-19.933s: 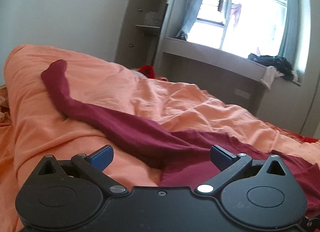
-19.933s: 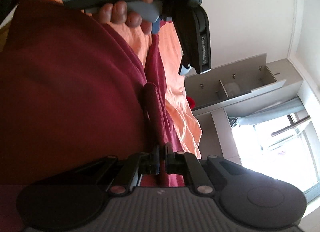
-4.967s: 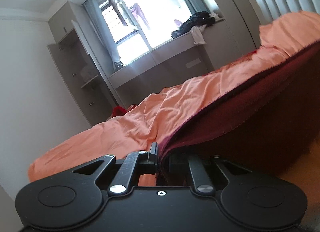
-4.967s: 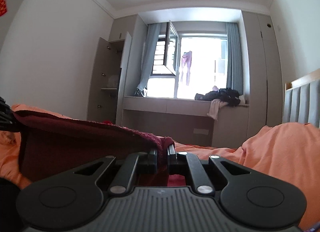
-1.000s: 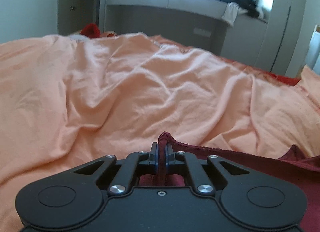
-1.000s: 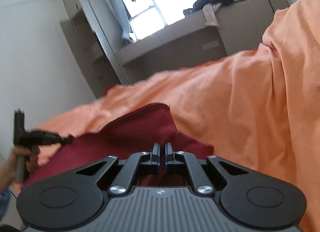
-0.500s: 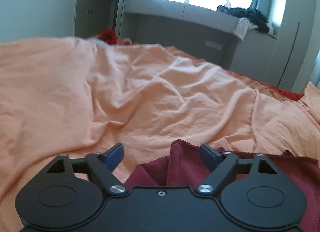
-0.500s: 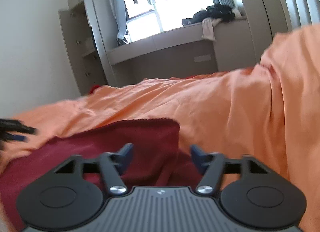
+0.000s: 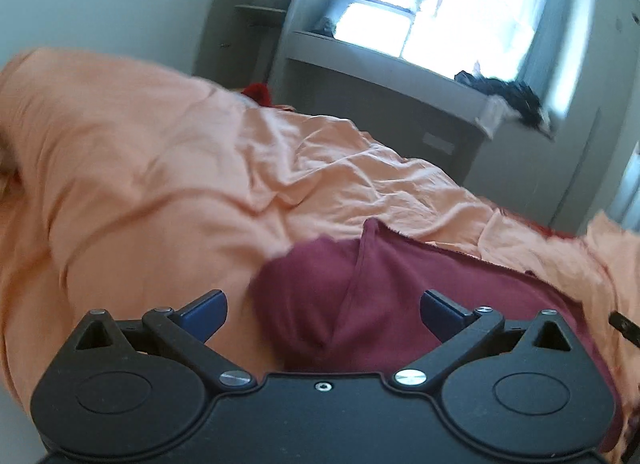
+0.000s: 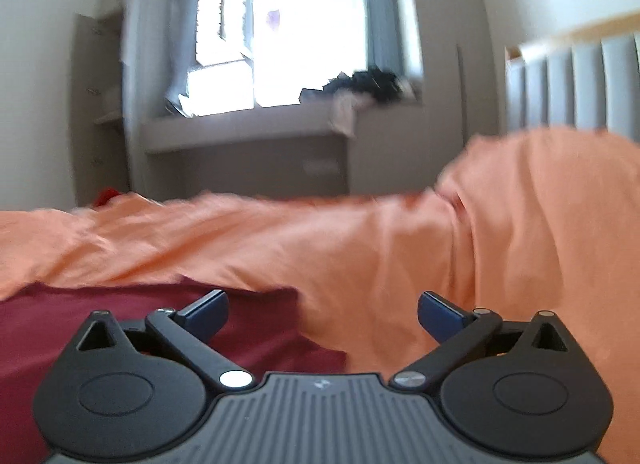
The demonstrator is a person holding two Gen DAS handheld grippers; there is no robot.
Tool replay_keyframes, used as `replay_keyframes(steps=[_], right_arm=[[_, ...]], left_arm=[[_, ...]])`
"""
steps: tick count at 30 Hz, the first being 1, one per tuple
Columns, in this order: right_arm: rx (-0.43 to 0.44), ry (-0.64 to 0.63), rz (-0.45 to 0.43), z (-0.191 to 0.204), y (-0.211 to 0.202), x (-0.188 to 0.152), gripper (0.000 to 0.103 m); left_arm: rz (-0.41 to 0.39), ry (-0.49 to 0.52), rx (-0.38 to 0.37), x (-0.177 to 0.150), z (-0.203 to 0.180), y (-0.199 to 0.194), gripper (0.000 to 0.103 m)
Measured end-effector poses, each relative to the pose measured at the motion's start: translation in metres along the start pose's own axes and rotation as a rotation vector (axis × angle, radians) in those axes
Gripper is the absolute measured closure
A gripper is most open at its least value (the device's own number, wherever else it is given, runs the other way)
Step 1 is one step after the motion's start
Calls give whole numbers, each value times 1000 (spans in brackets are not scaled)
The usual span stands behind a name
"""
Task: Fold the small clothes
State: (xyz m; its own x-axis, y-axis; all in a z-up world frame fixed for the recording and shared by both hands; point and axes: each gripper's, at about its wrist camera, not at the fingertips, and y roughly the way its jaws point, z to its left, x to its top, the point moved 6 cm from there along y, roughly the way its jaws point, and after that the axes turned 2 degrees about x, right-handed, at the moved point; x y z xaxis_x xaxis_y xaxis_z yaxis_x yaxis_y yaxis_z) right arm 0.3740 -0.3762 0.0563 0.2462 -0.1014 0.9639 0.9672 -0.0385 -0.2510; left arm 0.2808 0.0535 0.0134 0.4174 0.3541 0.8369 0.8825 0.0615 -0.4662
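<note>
My left gripper (image 9: 322, 310) has its jaws opening to their widest, and nothing is pinched: the dark red garment (image 9: 384, 288) lies on the orange bedspread (image 9: 160, 184) just ahead of and below the blue pads, loose between them. My right gripper (image 10: 322, 310) is the same, jaws opening wide with only cloth and bedspread beneath the gap, no pad pressing on anything.

Through my left camera the garment fills the space straight in front and runs away to my right, with a raised seam or folded edge climbing from near the jaws toward the far hem. Through my right camera the same garment (image 10: 140, 328) sits low and to the left, its near corner ending about under the middle of the jaws; to the right is bare bedspread.

So the cloth's long axis runs across, between my two hands, and it looks laid down in a fold already. My left hand is nearer the bulk of it. I judge the next grasp belongs at an end or edge, and the left jaws are better placed for the lumpy ridge that needs flattening.
</note>
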Motion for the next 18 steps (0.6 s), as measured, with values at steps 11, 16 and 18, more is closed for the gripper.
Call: replay_keyframes(steps=[11,16,18], right_arm=[[149,-182,-65,123,-58,-32,0],[75,-195,-52,157,-43,-43,0],[64,-194,-60,165,-38,-50,0]], left_arm=[[112,-133,-162,-24,8,9,1],[171,-165,-186,-34,6,17,1],[180,-155,-184,-35,3,18,1]])
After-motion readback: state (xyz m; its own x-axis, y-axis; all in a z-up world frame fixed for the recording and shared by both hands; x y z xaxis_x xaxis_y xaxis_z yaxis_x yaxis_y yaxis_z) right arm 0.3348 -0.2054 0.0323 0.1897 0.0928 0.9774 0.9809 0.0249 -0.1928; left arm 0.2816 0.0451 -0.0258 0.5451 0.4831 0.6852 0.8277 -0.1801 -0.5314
